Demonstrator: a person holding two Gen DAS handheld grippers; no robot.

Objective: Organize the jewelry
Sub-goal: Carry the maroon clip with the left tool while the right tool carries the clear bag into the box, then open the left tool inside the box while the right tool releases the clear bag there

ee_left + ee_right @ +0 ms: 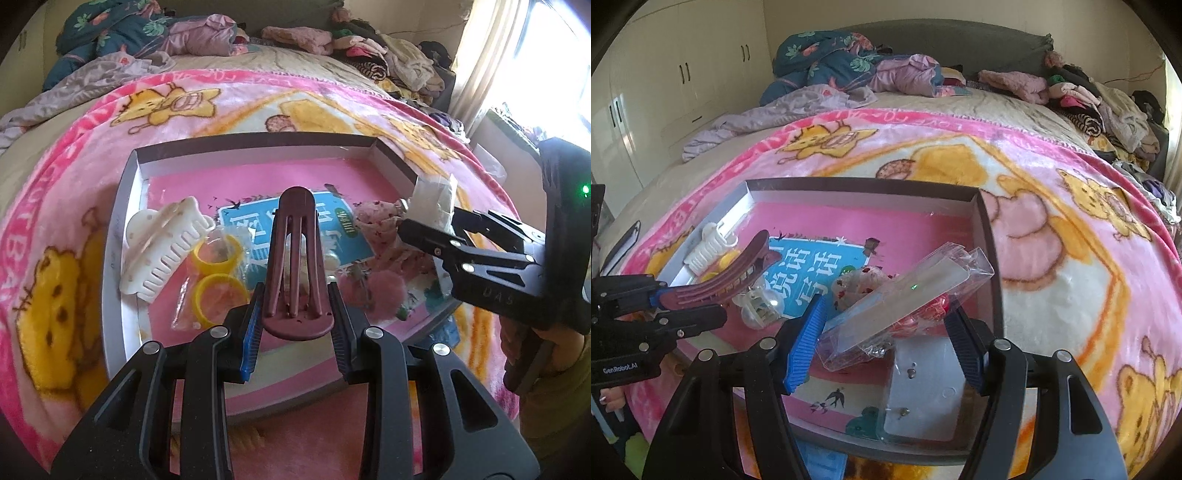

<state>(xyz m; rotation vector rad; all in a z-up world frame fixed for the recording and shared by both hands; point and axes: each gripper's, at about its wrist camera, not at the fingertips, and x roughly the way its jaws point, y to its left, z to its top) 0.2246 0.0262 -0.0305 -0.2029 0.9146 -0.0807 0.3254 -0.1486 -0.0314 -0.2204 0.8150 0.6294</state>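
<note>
A shallow grey tray (122, 221) with a pink printed floor lies on a pink cartoon blanket (59, 229). My left gripper (295, 299) is shut on the wide end of a maroon hair clip (293, 251), which hangs over the tray's middle. The same clip (731, 273) and left gripper (676, 302) show at the left of the right wrist view. My right gripper (886, 306) is shut on a clear plastic packet (905, 295) with red pieces inside, tilted above the tray's right side (993, 258). From the left wrist view, the right gripper (432, 218) holds that packet (434, 199) by the tray's right wall.
In the tray lie a white claw clip (162, 247), bagged yellow rings (219, 291), a floral scrunchie (380, 225), pink pom-poms (384, 291) and a white earring card (923, 391). Heaped clothes (1108, 107) and bedding (831, 62) fill the bed's far end. Wardrobes (683, 74) stand left.
</note>
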